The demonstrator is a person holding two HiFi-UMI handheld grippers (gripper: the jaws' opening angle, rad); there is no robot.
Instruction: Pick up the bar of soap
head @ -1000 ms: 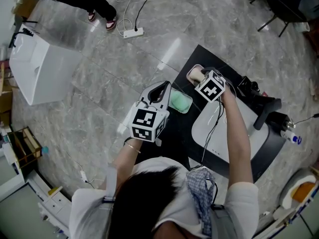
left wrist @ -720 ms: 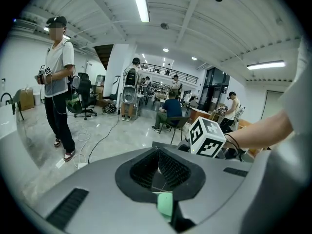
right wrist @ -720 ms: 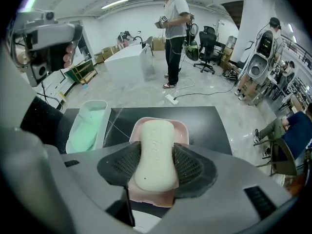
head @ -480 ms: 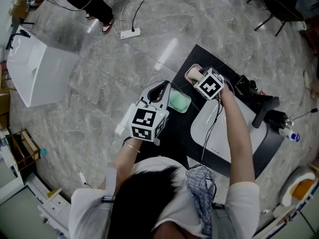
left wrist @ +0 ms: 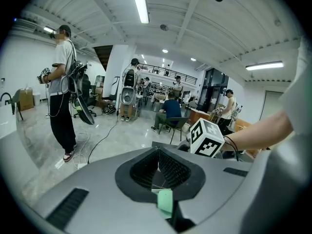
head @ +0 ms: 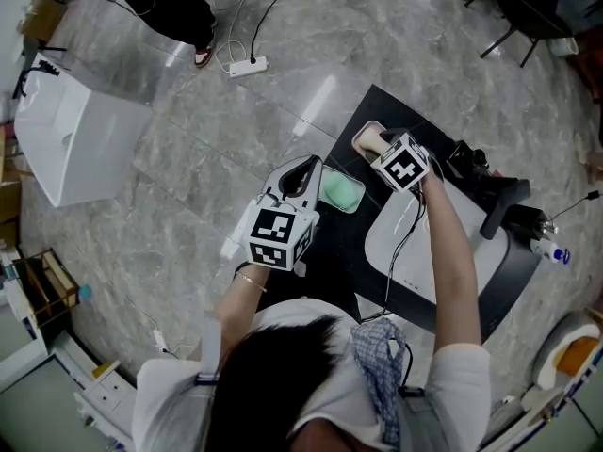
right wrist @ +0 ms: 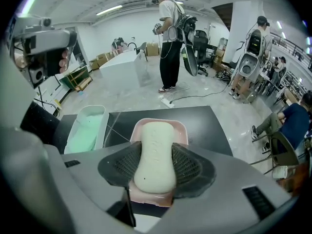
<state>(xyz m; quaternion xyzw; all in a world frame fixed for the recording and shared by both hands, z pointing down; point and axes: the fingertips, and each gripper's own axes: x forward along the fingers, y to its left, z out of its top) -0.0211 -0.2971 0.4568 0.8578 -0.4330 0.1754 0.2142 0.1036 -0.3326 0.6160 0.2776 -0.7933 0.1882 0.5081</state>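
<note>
A cream bar of soap point(right wrist: 155, 130) lies in a pink dish point(right wrist: 181, 128) on the black table point(right wrist: 204, 121). My right gripper point(right wrist: 156, 149) points steeply down over it. Its jaws have just been closing and its ribbed pads point(right wrist: 122, 165) now press on both long sides of the soap. In the head view the right gripper point(head: 382, 145) stands over the pink dish point(head: 366, 136), hiding the soap. My left gripper point(head: 303, 169) hovers at the table's left edge, jaws shut with nothing between them point(left wrist: 157, 150).
A pale green dish point(head: 339, 192) sits left of the pink one. A white basin point(head: 415, 252) and a black tap point(head: 499, 205) lie to the right. On the floor are a white box point(head: 75, 135), a power strip point(head: 247, 64) and a person's legs point(head: 179, 3).
The right gripper has rolled slightly over the pink dish. The left gripper has stayed in place. The person at the top left has shifted.
</note>
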